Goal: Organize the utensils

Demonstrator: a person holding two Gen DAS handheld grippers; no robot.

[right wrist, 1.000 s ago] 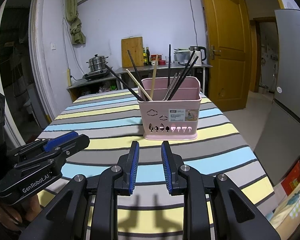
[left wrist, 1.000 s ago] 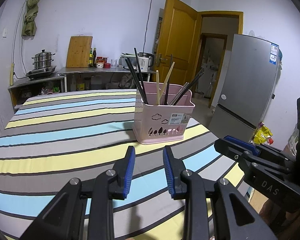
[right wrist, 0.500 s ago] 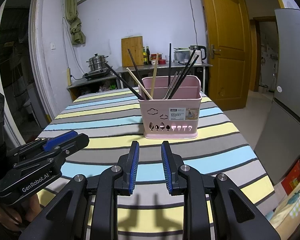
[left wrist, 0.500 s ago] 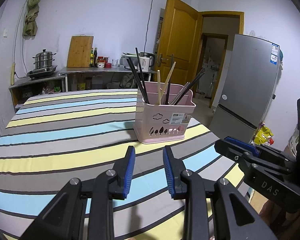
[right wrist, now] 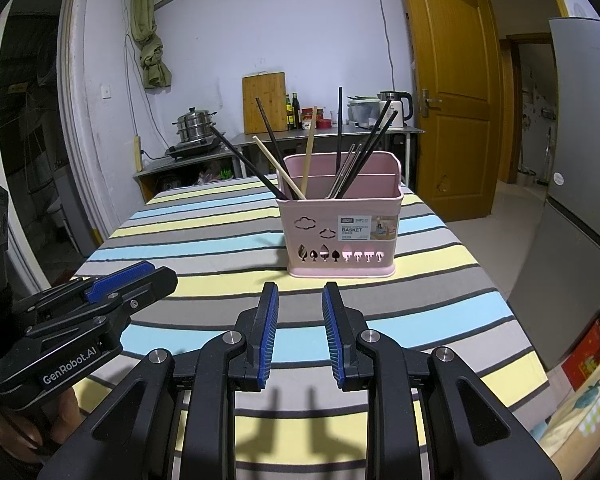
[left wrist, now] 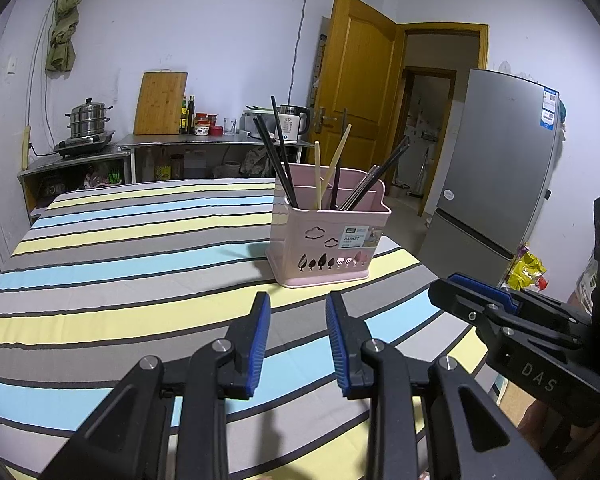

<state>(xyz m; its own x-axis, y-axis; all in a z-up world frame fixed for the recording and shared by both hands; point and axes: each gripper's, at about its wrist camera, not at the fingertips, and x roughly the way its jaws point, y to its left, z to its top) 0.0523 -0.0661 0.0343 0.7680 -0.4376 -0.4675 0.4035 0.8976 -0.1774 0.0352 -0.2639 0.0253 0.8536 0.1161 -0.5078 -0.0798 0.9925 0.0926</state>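
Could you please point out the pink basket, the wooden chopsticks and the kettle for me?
pink basket (right wrist: 340,240): right wrist view, front wall.
wooden chopsticks (right wrist: 309,156): right wrist view, upright stick's shaft.
kettle (left wrist: 293,124): left wrist view, body.

A pink plastic basket (right wrist: 342,232) stands upright on the striped desk (right wrist: 204,240), holding black chopsticks (right wrist: 374,146) and pale wooden chopsticks (right wrist: 309,152), all leaning at angles.

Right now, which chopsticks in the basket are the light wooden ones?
The two pale chopsticks near the middle of the pink basket, crossing each other; every other stick there is black or dark.
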